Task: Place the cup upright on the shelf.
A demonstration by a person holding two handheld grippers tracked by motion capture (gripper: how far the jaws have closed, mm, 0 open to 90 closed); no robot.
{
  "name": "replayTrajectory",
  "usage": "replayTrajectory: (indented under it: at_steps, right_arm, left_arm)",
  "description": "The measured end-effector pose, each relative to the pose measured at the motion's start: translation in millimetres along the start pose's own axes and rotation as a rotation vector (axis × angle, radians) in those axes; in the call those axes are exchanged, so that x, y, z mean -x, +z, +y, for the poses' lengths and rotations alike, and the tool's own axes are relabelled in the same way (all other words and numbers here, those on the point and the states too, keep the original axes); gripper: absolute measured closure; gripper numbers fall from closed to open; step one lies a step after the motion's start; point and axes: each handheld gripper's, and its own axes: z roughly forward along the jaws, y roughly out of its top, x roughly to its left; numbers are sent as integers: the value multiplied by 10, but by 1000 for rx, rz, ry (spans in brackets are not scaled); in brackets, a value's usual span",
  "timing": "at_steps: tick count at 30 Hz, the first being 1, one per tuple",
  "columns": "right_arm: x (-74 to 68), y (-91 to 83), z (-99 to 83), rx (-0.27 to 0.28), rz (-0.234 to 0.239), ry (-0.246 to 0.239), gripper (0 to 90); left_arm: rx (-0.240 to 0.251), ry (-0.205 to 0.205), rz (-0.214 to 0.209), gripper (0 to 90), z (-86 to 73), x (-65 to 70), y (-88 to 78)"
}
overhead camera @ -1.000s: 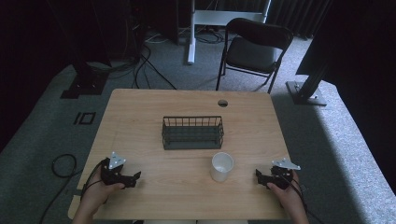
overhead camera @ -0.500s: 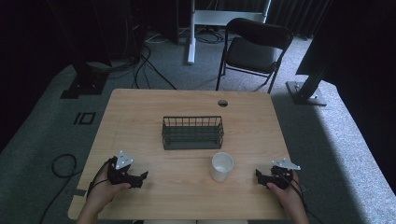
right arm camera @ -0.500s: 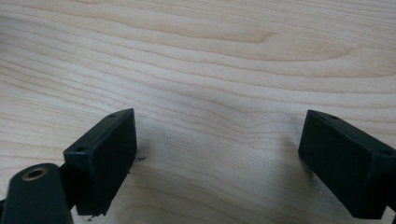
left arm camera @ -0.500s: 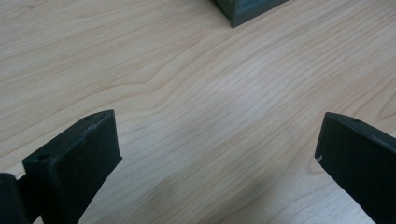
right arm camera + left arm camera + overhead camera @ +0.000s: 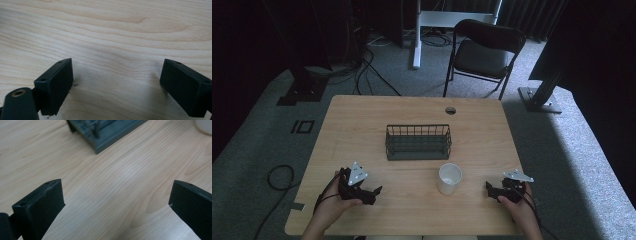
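Left tool (image 5: 374,192) agape near cup (image 5: 449,178); contact seemingly none.

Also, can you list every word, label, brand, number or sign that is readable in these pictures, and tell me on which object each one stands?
There is no readable text.
White cup: plain, no print visible.
Dark wire basket: no label visible.
Wooden table: bare grain, no markings.
Left hand-held gripper and right hand-held gripper: the grey plates and black jaws carry no lettering that I can see.
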Motion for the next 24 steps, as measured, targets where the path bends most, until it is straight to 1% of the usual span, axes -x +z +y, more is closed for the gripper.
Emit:
replayTrajectory:
  at_steps: [1,6,8,10,13,14,17,18,20,22,24]
  right_arm:
    - [0,0,0,0,0,0,109]
    - [0,0,0,0,0,0,110]
    - [0,0,0,0,0,0,109]
    - [0,0,0,0,0,0,109]
    - [0,0,0,0,0,0,109]
    - [0,0,0,0,0,0,109]
    - [0,0,0,0,0,0,109]
    - [0,0,0,0,0,0,109]
    - [0,0,0,0,0,0,109]
    - [0,0,0,0,0,0,109]
    - [0,0,0,0,0,-1,109]
  left_arm:
    - [0,9,-4,2,15,27,0]
    - [14,30,-35,2,87,133,32]
    - [15,33,-37,2,93,143,41]
    - [20,42,-57,2,126,186,68]
    - [22,45,-61,2,141,207,79]
    - [28,50,-76,2,167,240,94]
    - [30,73,-87,2,209,295,115]
    - [35,70,-92,2,222,311,124]
    - [34,80,-99,2,247,338,138]
    - [42,78,-110,2,267,369,153]
    - [39,92,-117,2,287,398,163]
